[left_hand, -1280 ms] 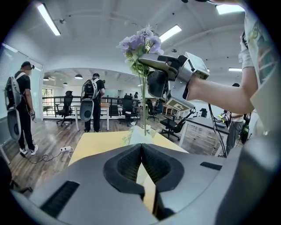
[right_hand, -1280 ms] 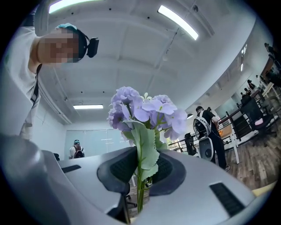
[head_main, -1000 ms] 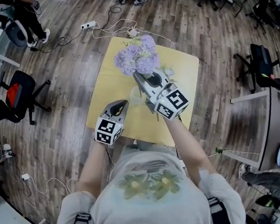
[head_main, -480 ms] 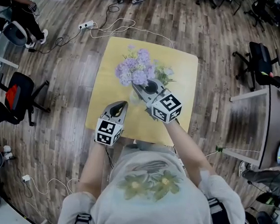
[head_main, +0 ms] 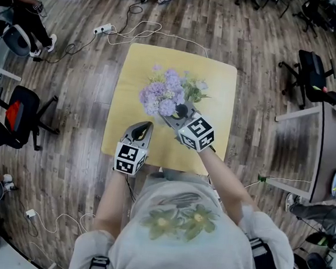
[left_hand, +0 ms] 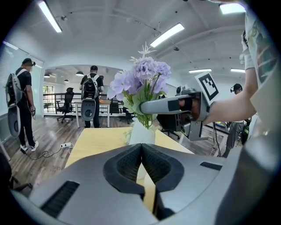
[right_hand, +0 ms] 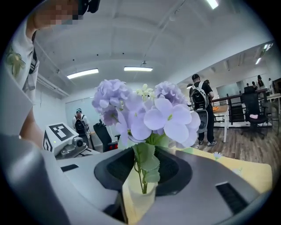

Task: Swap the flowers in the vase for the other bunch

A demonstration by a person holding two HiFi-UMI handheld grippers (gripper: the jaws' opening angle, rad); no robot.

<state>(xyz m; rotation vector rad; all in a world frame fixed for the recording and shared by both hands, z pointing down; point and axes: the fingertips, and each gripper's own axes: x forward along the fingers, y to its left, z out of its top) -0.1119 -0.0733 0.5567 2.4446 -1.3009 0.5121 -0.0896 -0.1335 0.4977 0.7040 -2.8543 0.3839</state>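
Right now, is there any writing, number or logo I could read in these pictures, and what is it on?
No readable text anywhere in these views.
Left marker cube: black-and-white square patterns, no letters.
Right marker cube: the same, patterns only.
Person's shirt: a flower print, no words.

A square yellow surface (head_main: 131, 86) stands on a wood-plank floor (head_main: 270, 52). Beyond its far edge lies a white power strip (head_main: 103, 30) with white cables (head_main: 144, 29) looping beside it. To the left, a black office chair (head_main: 27, 114) carries something red, perhaps a cushion. Another black chair (head_main: 311, 72) stands at right, near a grey desk (head_main: 332, 147). A person with a backpack (left_hand: 91, 90) stands under ceiling strip lights (left_hand: 167, 34).
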